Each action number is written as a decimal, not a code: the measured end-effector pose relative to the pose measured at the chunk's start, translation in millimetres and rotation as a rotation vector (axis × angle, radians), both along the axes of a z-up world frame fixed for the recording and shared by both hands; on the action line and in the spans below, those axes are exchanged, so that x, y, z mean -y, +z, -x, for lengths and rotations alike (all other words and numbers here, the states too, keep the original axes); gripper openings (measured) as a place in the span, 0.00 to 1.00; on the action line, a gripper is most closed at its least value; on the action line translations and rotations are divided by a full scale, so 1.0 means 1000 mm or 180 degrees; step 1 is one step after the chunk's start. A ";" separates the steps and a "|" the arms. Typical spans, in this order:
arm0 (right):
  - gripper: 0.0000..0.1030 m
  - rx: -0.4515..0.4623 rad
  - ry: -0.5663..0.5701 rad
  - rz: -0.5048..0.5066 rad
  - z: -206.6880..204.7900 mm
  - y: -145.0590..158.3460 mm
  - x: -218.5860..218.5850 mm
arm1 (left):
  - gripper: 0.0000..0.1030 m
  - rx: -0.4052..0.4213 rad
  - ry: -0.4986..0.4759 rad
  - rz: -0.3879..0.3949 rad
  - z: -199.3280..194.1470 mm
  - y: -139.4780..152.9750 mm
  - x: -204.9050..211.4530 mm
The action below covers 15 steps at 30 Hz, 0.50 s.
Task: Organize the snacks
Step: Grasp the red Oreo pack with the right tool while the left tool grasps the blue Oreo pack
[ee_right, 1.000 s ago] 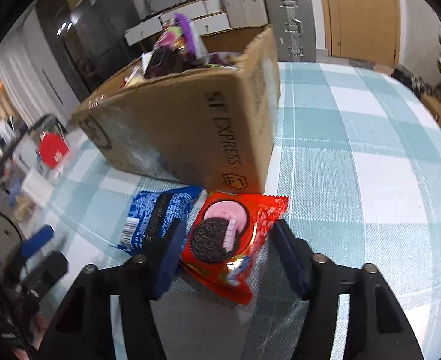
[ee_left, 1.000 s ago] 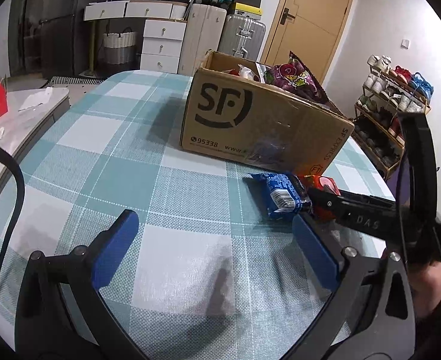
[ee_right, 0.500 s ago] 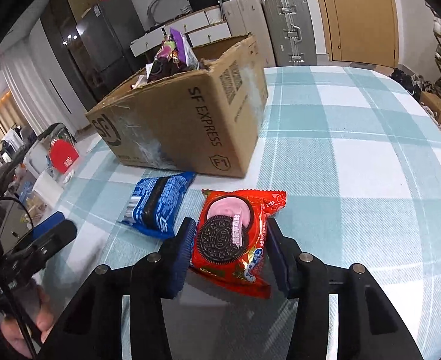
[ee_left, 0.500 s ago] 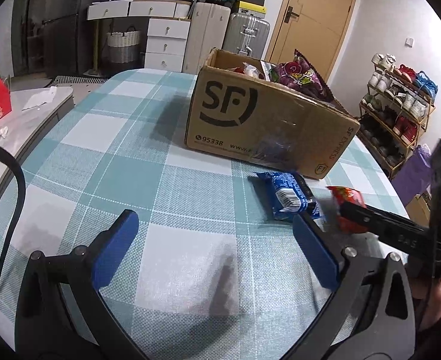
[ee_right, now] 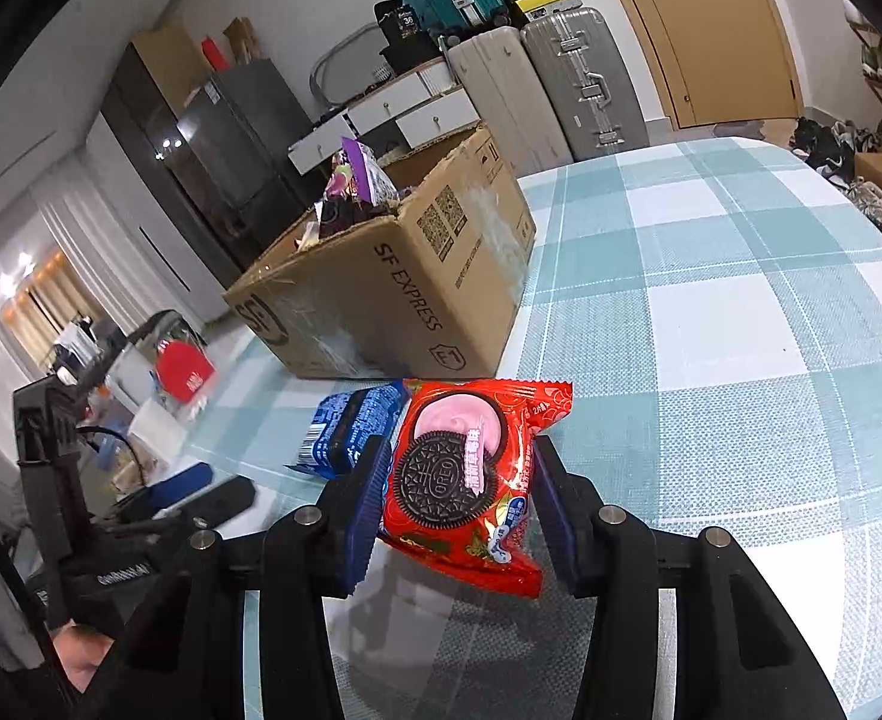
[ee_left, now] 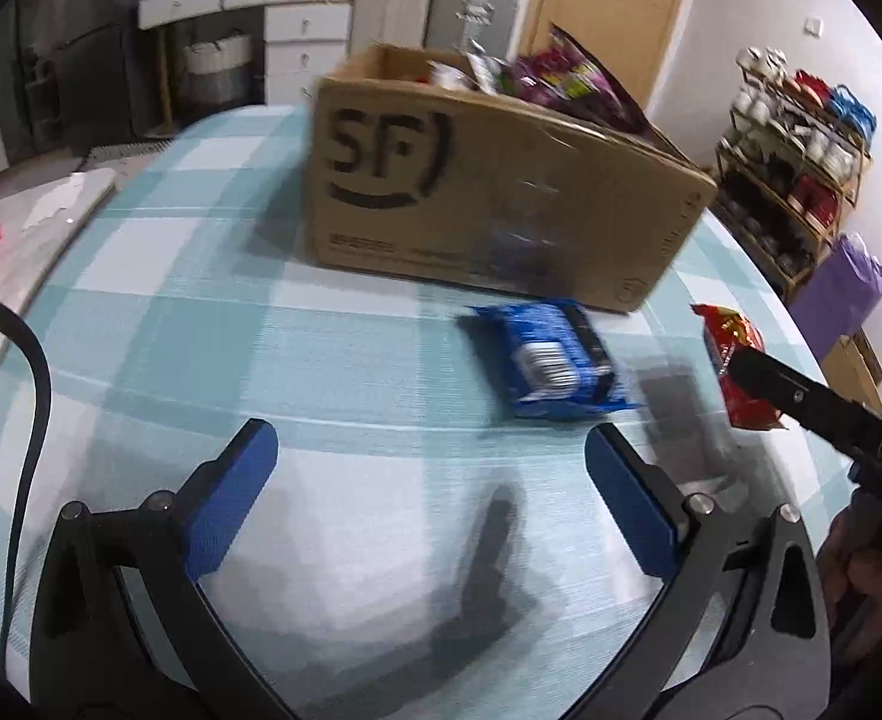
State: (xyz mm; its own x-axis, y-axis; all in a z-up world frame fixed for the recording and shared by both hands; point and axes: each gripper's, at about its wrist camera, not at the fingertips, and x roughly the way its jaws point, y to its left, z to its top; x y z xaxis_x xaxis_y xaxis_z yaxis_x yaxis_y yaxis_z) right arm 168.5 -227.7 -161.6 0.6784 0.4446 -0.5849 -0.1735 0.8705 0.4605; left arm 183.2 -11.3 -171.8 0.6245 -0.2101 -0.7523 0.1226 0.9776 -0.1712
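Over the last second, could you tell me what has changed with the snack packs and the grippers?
The right gripper closed on the red cookie pack and lifted it off the table, away from the cardboard box. The blue pack stayed lying by the box, and the left gripper stayed open and empty.

The right gripper (ee_right: pixel 456 501) gripped a red Oreo packet (ee_right: pixel 471 474) from both sides, its blue pads (ee_right: pixel 369 510) pressed against the wrapper above the checked tablecloth (ee_right: pixel 741 330). A blue snack packet (ee_right: pixel 351 432) lay just left of it on the cloth. Behind both stood an open cardboard box (ee_right: pixel 393 288) with snack bags sticking out. The left gripper (ee_right: pixel 195 492) showed at the left edge.
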 end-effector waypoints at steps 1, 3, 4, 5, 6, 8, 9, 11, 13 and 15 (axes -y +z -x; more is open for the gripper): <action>0.46 0.0013 0.0002 -0.0020 0.001 0.000 0.001 | 0.99 -0.0024 -0.0039 0.0006 -0.004 0.001 0.007; 0.46 0.0043 -0.0001 -0.0067 0.002 0.001 0.003 | 0.99 -0.0051 -0.0091 0.0012 -0.011 0.004 0.019; 0.46 0.0063 -0.0013 -0.0076 0.004 0.002 0.004 | 0.99 -0.0069 -0.0122 0.0015 -0.017 0.005 0.026; 0.46 0.0091 -0.0022 -0.0083 0.005 0.003 0.004 | 0.99 -0.0092 -0.0136 -0.0008 -0.022 0.005 0.031; 0.46 0.0133 -0.0022 -0.0099 0.008 0.005 0.005 | 0.99 -0.0125 -0.0126 -0.0077 -0.027 0.004 0.037; 0.46 0.0176 -0.0022 -0.0113 0.010 0.007 0.005 | 0.99 -0.0196 -0.0126 -0.0181 -0.039 0.001 0.047; 0.46 0.0187 -0.0022 -0.0121 0.011 0.008 0.005 | 0.99 -0.0218 -0.0102 -0.0199 -0.045 0.000 0.051; 0.46 0.0188 -0.0019 -0.0151 0.012 0.008 0.006 | 0.99 -0.0249 -0.0088 -0.0156 -0.055 0.000 0.055; 0.46 0.0181 -0.0008 -0.0191 0.013 0.007 0.007 | 0.99 -0.0275 -0.0028 -0.0163 -0.066 -0.001 0.060; 0.46 0.0186 -0.0007 -0.0195 0.013 0.007 0.007 | 0.98 -0.0351 0.0018 -0.0168 -0.077 -0.004 0.065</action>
